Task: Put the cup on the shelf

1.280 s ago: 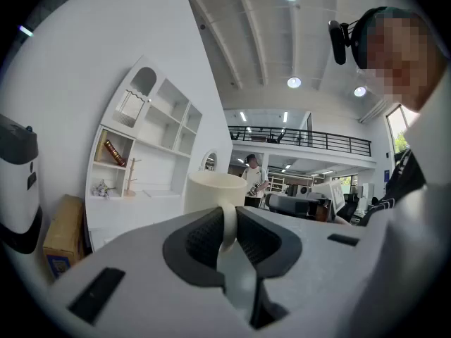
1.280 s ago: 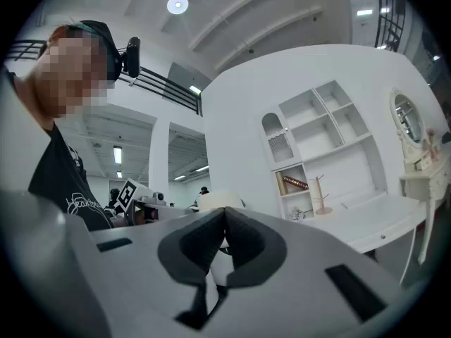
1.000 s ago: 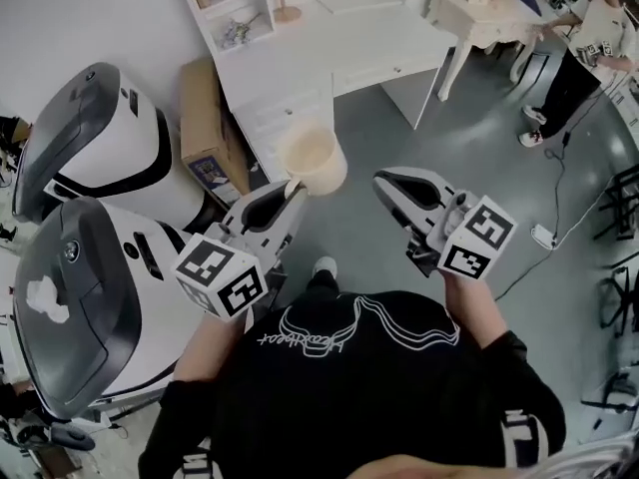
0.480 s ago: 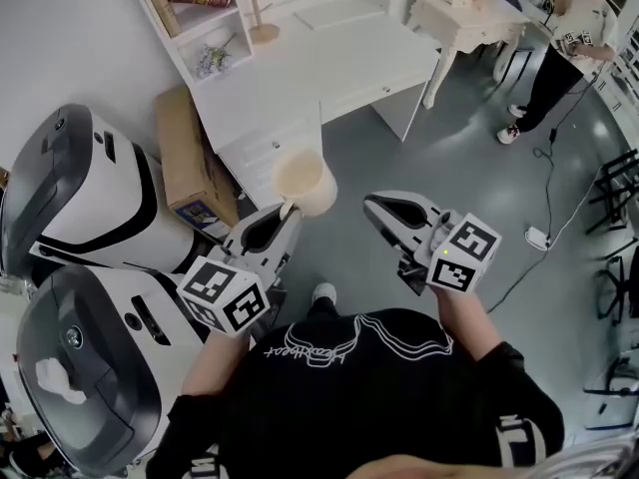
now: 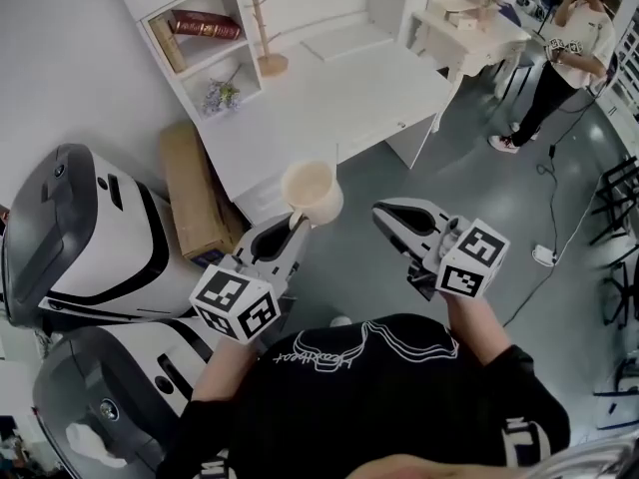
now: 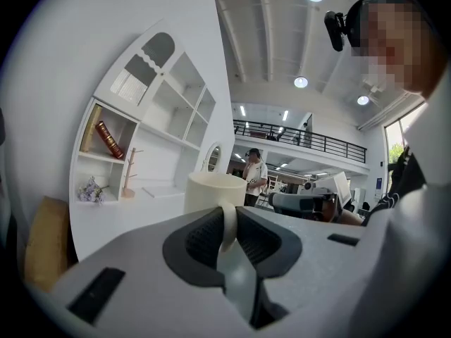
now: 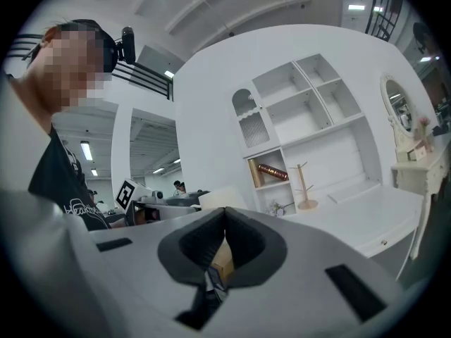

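One cup (image 5: 312, 190) hung by its handle in the clamped left gripper (image 5: 292, 222); right gripper (image 5: 382, 210) was closed, empty. Recommended: carry it level to the shelf (image 5: 215, 56).

A large indoor research hall staged as a home: a white desk (image 5: 344, 93) and shelf unit (image 5: 190, 43) stand on bare grey floor (image 5: 479, 198) beside bulky white-and-grey machines (image 5: 90, 238), under a railed mezzanine (image 6: 303, 134).

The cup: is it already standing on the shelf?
No, the cup is in the air in front of the shelf, its handle clamped between the fingers of the left gripper.
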Demonstrator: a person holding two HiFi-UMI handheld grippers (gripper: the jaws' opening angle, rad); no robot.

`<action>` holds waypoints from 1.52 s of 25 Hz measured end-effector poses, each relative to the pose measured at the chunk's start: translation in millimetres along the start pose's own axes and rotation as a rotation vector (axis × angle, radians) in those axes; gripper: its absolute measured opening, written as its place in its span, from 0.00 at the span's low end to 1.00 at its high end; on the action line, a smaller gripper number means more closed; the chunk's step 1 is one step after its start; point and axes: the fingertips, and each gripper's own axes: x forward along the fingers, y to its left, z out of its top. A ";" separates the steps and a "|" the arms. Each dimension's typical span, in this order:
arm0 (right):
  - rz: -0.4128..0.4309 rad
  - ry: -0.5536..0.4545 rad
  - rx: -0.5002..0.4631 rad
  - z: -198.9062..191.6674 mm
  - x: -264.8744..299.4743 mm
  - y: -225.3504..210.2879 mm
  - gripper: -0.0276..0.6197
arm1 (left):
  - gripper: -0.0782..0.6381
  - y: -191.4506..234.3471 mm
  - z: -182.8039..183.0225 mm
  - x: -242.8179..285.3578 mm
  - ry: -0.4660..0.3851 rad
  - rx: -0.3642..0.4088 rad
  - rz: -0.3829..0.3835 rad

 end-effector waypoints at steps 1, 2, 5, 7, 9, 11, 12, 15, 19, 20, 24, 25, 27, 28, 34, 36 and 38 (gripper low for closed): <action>-0.003 -0.007 -0.005 4.8 4.3 -2.0 0.05 | 0.18 4.6 3.8 2.2 -0.004 0.003 -0.005; -0.007 -0.015 -0.008 8.7 7.4 -3.7 0.05 | 0.18 8.4 6.9 4.0 -0.006 0.006 -0.010; -0.022 -0.042 -0.009 17.1 11.8 -10.5 0.05 | 0.18 15.7 14.7 9.7 -0.011 0.014 -0.023; -0.027 -0.055 -0.009 22.7 12.9 -17.0 0.05 | 0.18 19.4 21.0 14.9 -0.018 0.018 -0.030; -0.028 -0.065 -0.015 28.2 13.8 -23.7 0.05 | 0.18 23.7 27.4 21.6 -0.024 0.026 -0.030; -0.028 -0.073 -0.022 32.5 13.9 -32.2 0.05 | 0.18 27.6 31.7 30.7 -0.027 0.031 -0.027; -0.027 -0.077 -0.023 34.0 13.8 -37.6 0.05 | 0.18 29.1 33.0 36.3 -0.026 0.033 -0.026; -0.019 -0.086 -0.025 38.8 15.6 -58.6 0.05 | 0.18 33.5 36.6 56.0 -0.024 0.038 -0.025; 0.006 -0.096 -0.035 50.6 24.0 -94.2 0.05 | 0.18 45.1 45.0 88.0 -0.026 0.046 -0.009; 0.013 -0.096 -0.036 53.6 26.4 -104.9 0.05 | 0.18 48.6 47.5 97.7 -0.026 0.045 -0.004; 0.046 -0.089 -0.041 69.1 37.6 -157.7 0.05 | 0.18 65.6 61.9 147.0 -0.030 0.046 0.021; 0.057 -0.088 -0.044 73.4 41.2 -171.7 0.05 | 0.18 70.4 66.1 160.3 -0.033 0.048 0.030; 0.077 -0.082 -0.052 82.2 48.3 -199.6 0.05 | 0.18 79.8 74.6 187.0 -0.039 0.050 0.044; 0.086 -0.078 -0.056 87.0 51.3 -213.6 0.05 | 0.18 84.3 78.9 200.2 -0.042 0.049 0.051; 0.130 -0.067 -0.080 111.2 60.1 -286.8 0.05 | 0.18 109.1 106.1 268.5 -0.061 0.062 0.109; 0.144 -0.052 -0.109 114.9 63.1 -303.9 0.05 | 0.18 113.1 114.7 284.6 -0.073 0.073 0.123; 0.150 -0.032 -0.158 118.0 66.5 -317.2 0.05 | 0.18 115.3 122.1 296.4 -0.085 0.087 0.139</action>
